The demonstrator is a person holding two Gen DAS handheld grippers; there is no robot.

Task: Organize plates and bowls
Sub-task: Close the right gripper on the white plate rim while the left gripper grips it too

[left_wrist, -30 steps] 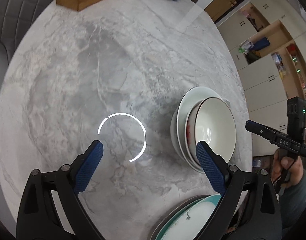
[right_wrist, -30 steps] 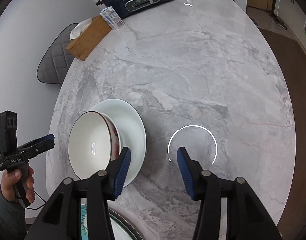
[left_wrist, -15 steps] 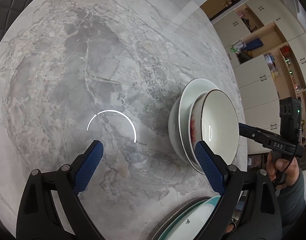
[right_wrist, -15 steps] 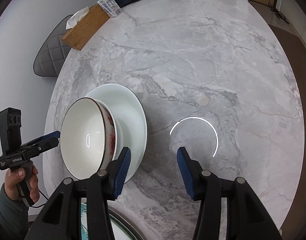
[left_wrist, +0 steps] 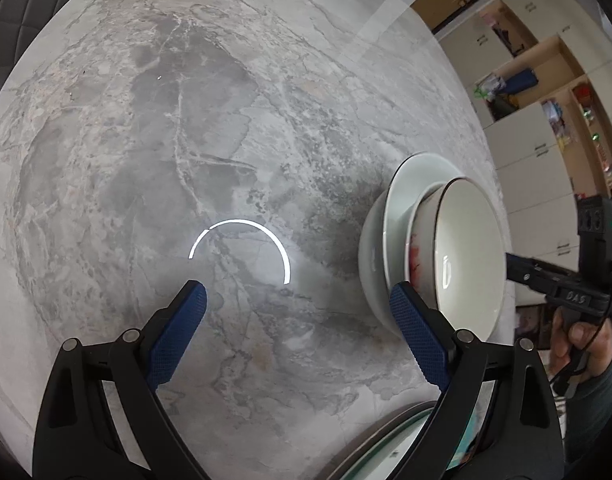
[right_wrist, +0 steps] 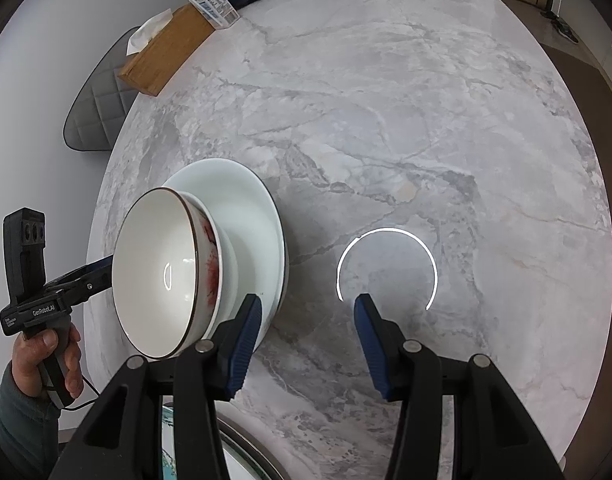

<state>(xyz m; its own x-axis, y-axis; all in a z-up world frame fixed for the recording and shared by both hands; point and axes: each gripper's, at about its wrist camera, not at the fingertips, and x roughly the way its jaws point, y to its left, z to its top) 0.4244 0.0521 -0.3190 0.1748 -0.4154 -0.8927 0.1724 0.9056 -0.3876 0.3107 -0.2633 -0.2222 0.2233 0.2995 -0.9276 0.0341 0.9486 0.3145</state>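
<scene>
**Left gripper sinks toward the marble beside the stacked crockery**

Since the earlier frame the left gripper (left_wrist: 297,308) has come lower over the table (left_wrist: 153,128); the marble and the stack loom larger in its view. The right gripper (right_wrist: 306,312) has barely shifted.

The white bowl (right_wrist: 165,272), dark-rimmed and with a red pattern on its outer wall, sits in a pale shallow dish (right_wrist: 245,216), which appears to rest on a wider white plate (left_wrist: 372,256). The bowl is empty and seems upright, mouth up, with no long axis; the stack stands near the table's edge. A teal-patterned plate (left_wrist: 402,452) lies at the near edge, mostly hidden behind the grippers.

Both grippers' fingers are spread with nothing between them, over bare marble. The left gripper's right pad (left_wrist: 420,336) overlaps the stack's edge in view; contact cannot be told. The right gripper's left pad (right_wrist: 243,340) likewise.
</scene>
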